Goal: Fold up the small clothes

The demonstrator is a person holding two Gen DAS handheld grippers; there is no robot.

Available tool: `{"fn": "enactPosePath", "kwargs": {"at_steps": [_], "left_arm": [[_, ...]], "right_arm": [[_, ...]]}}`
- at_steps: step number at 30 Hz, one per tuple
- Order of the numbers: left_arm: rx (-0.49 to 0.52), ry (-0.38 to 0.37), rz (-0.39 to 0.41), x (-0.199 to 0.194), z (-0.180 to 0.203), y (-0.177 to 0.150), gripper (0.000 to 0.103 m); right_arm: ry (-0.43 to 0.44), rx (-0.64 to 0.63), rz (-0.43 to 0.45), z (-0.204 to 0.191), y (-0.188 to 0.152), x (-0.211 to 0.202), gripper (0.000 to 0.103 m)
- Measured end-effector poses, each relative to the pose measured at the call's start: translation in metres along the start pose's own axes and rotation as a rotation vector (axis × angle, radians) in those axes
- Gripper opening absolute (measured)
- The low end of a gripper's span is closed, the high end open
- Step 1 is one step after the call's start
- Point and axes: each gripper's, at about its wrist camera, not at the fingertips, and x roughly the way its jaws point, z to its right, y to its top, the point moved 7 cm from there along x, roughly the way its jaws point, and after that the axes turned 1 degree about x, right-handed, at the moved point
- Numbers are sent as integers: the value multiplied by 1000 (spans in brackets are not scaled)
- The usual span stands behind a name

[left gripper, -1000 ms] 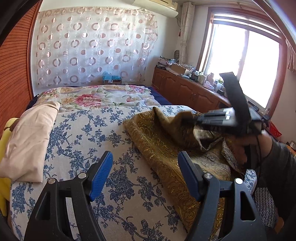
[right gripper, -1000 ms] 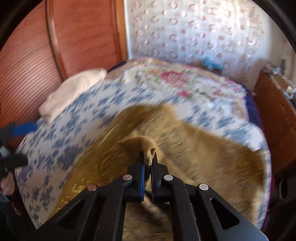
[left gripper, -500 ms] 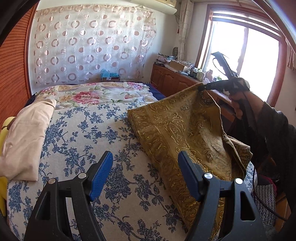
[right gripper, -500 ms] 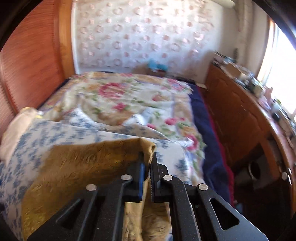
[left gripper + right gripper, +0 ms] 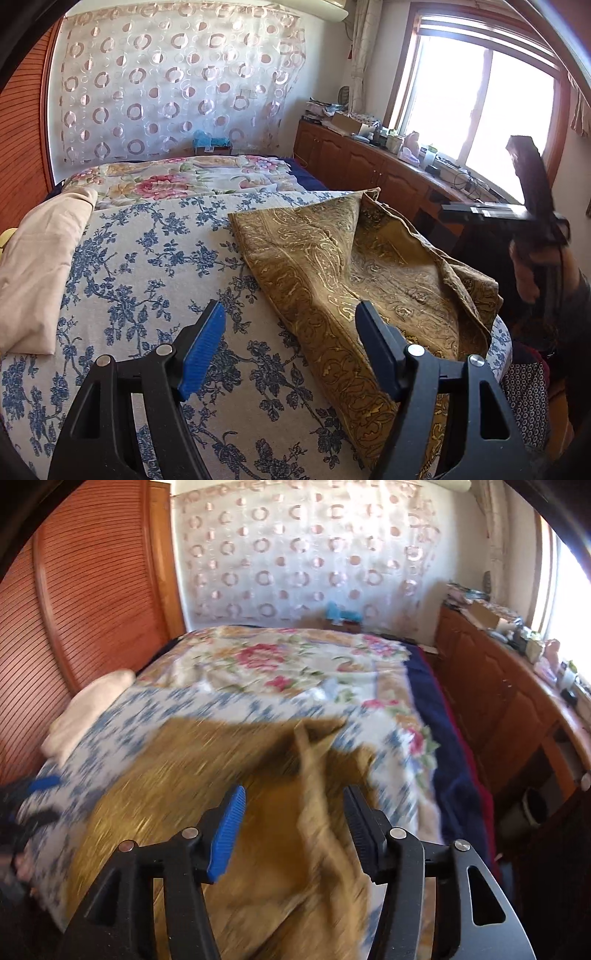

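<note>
Now the right gripper (image 5: 293,834) has just been opening, its jaws clear of the gold paisley-patterned cloth (image 5: 332,280) rumpled on the blue-flowered bedspread (image 5: 147,266). Left gripper (image 5: 290,350) hovers open, empty; better to flatten the raised fold before pinching a corner

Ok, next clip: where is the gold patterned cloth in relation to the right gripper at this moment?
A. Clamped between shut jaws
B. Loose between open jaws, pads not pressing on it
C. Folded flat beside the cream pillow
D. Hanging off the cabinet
B. In the right wrist view the right gripper stands open, its jaws having just been opening, and the gold cloth lies between the pads without being pinched, draped on the bed.
</note>
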Motion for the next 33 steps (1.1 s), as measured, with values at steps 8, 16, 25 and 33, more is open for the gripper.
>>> {"fn": "enactPosePath", "kwargs": {"at_steps": [8,16,25,33], "left_arm": [[11,-11,-12,4,10,-3,74],[12,-18,-17,6,14,-6,74],[14,-22,-19,7,16,-7,74],[25,-35,-40,14,25,-10,74]], "right_arm": [[-13,-7,-50,-18,-58,2,57],[-19,40,-66,-17,-77,8,57],[67,193,69,15,-92,-47,6],[67,266,63,40,-119,-89,6]]}}
